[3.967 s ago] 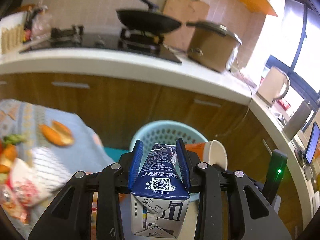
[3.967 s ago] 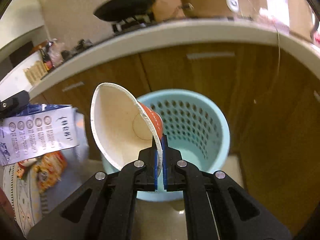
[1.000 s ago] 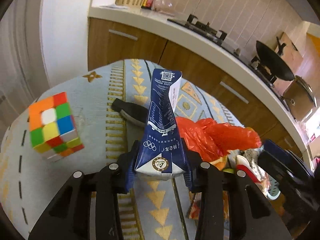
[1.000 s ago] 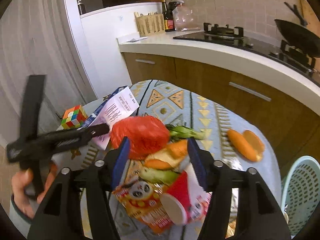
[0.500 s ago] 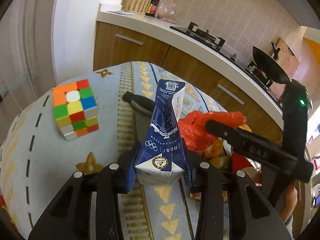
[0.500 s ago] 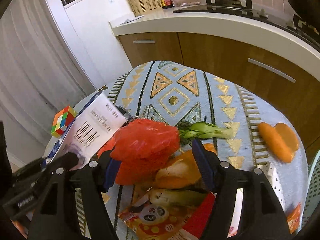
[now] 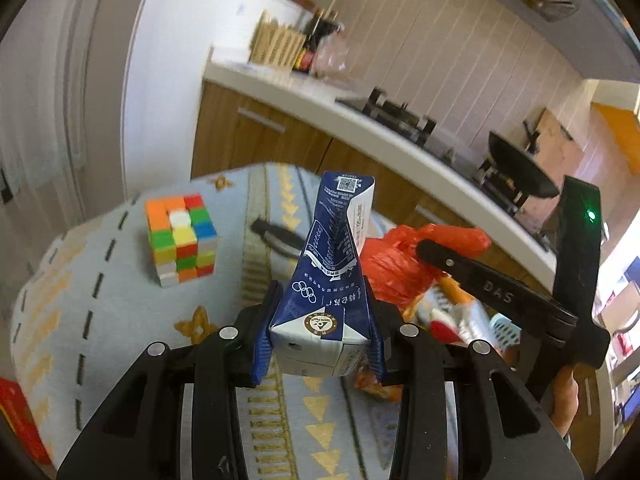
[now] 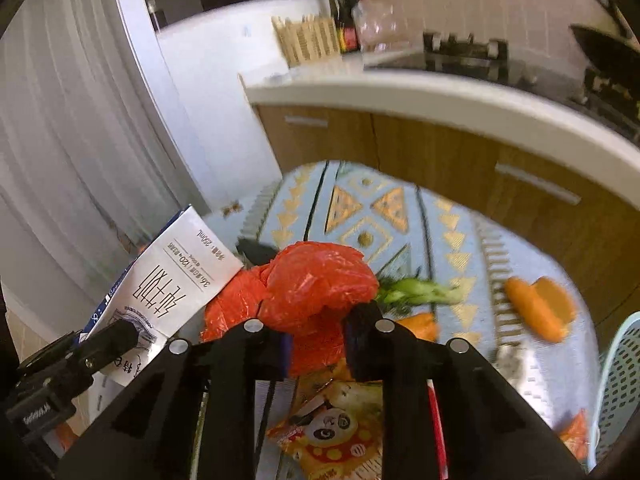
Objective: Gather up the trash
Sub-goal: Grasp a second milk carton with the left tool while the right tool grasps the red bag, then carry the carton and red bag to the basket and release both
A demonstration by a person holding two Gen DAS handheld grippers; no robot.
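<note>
Now left gripper (image 7: 320, 344) clamps the milk carton (image 7: 326, 280); right gripper (image 8: 316, 340), jaws just closing, pinches the red bag (image 8: 316, 280)

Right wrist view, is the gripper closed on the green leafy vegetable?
No, the right gripper is clamped on the crumpled red plastic bag.

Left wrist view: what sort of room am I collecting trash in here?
Most likely a home kitchen. A white countertop on wooden cabinets runs behind the cloth-covered table, with a gas stove and a black wok on it.
</note>
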